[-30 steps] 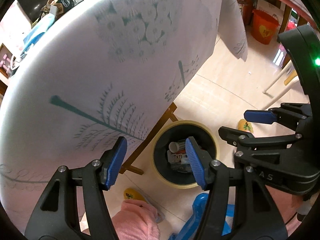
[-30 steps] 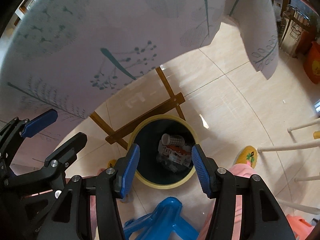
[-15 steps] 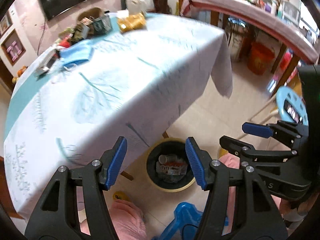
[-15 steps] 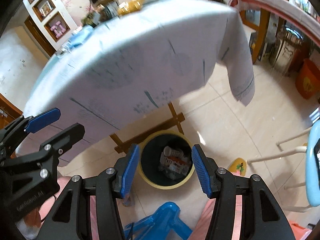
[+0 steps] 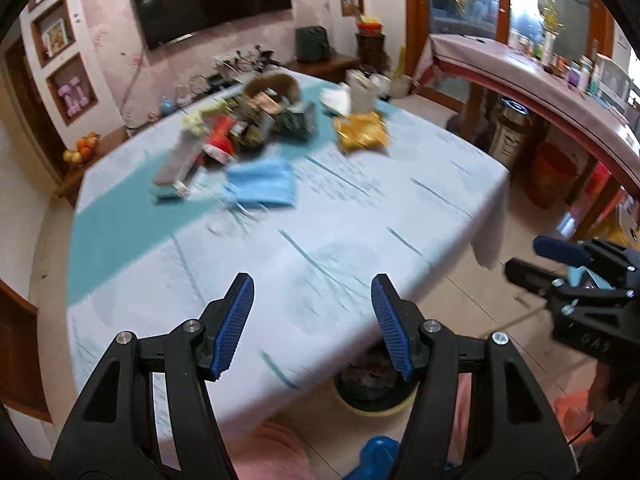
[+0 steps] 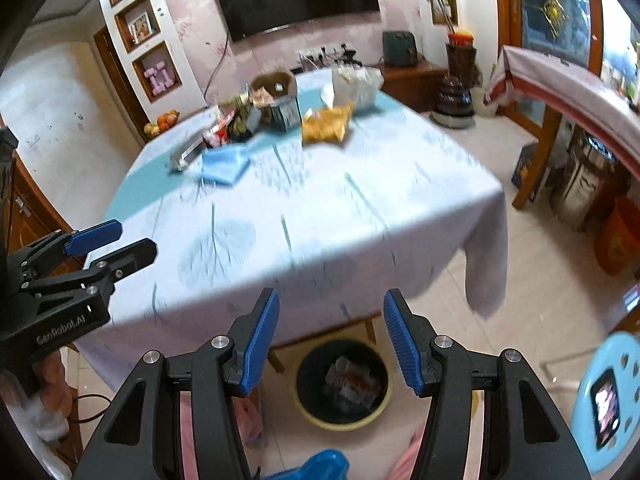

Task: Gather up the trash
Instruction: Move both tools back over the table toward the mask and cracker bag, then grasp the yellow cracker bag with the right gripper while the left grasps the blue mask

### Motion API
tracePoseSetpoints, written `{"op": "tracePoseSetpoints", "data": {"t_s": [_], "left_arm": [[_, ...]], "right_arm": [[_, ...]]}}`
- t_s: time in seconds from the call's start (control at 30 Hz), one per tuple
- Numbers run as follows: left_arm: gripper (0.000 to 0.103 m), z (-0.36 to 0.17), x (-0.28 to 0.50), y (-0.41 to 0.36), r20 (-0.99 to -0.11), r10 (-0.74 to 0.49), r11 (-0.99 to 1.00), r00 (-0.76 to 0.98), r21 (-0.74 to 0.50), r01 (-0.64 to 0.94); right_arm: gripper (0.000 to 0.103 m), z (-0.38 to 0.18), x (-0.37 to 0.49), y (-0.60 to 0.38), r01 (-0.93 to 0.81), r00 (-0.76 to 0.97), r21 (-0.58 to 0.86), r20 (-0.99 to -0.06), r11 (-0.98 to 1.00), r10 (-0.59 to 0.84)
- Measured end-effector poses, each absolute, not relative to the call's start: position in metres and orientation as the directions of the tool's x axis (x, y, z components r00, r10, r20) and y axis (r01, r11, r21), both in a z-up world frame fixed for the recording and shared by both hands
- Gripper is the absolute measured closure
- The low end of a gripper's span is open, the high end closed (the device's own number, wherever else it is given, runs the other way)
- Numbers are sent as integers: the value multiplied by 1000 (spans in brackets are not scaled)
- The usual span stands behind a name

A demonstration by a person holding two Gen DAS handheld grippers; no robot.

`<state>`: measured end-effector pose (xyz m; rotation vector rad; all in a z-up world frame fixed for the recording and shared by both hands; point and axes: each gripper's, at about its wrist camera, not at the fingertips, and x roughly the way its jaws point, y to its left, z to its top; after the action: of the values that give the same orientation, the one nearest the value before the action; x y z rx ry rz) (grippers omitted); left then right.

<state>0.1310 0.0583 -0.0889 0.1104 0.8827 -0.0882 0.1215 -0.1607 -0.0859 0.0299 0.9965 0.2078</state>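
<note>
- Both grippers, left gripper [image 5: 312,322] and right gripper [image 6: 331,340], had their fingers spread with nothing between them
- Trash was heaped at the far side of the counter [image 6: 320,216]: a yellow wrapper [image 6: 326,124], a blue cloth [image 6: 225,164] and a flat silvery pack [image 6: 185,156]
- The silvery pack seemed to lie with its long axis slanting toward the far right, though blur made that uncertain
- The bin [image 6: 342,384] sat on the floor under the near edge; a loose grip during the long carry could spill trash
</note>
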Motion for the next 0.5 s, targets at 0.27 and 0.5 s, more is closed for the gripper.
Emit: {"op": "tracePoseSetpoints", "data": {"t_s": [0.27, 0.5], "left_arm": [[41, -67, 198, 108, -795, -97, 984, 598, 14, 178], [41, -90, 267, 116, -850, -137, 937, 509, 55, 344]], "right_arm": [[48, -62, 198, -160, -171, 520, 151, -826, 974, 219], [47, -70, 285, -157, -132, 510, 195, -827, 972, 235]]}}
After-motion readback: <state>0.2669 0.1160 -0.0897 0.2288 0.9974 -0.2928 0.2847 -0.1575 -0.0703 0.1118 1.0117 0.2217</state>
